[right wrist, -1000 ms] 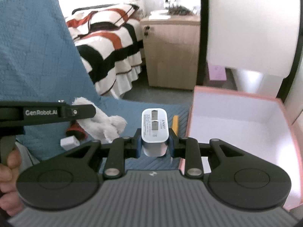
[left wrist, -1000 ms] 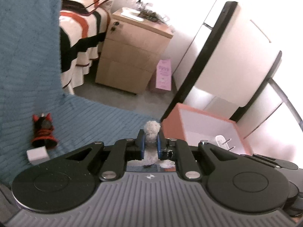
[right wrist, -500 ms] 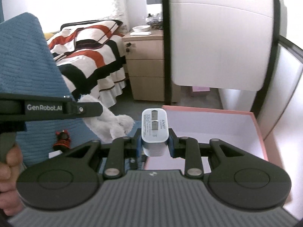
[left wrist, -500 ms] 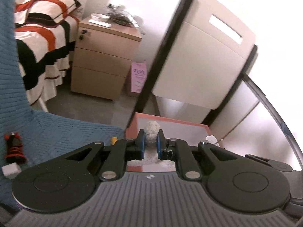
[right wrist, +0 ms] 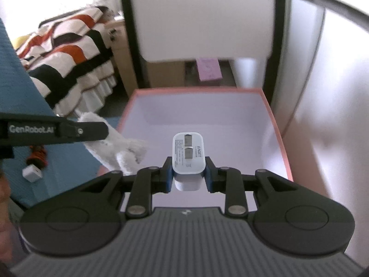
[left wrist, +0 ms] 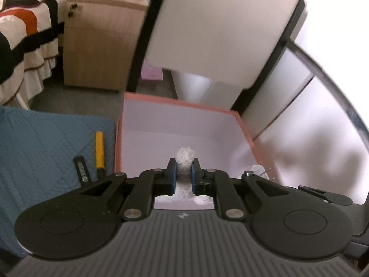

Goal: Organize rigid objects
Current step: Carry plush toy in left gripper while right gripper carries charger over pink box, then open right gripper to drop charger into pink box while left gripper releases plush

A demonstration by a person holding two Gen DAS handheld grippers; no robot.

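Note:
In the left wrist view my left gripper (left wrist: 183, 166) is shut on a white plush toy (left wrist: 185, 157) and holds it over the white inside of a pink-rimmed box (left wrist: 180, 102). My right gripper (right wrist: 188, 162) is shut on a white plug-in charger (right wrist: 188, 154), its two prongs facing up, above the same box (right wrist: 274, 124). From the right wrist view the plush (right wrist: 115, 149) hangs at the box's left rim. On the blue quilt (left wrist: 46, 143) lie a yellow-handled tool (left wrist: 99, 147) and a black item (left wrist: 81, 168). A small white cube (right wrist: 32, 173) and a red-black toy (right wrist: 38, 155) lie further left.
Behind the box stands a large white panel with a black frame (left wrist: 219, 23). A wooden nightstand (left wrist: 96, 46) and a striped bed (left wrist: 23, 34) are at the back left, a pink bag (left wrist: 151, 71) on the floor. A person's hand (right wrist: 3, 196) shows at the left edge.
Both grippers have swung right, from above the blue quilt to above the box, each still holding its object. The red-black toy and white cube have slid out of the left wrist view.

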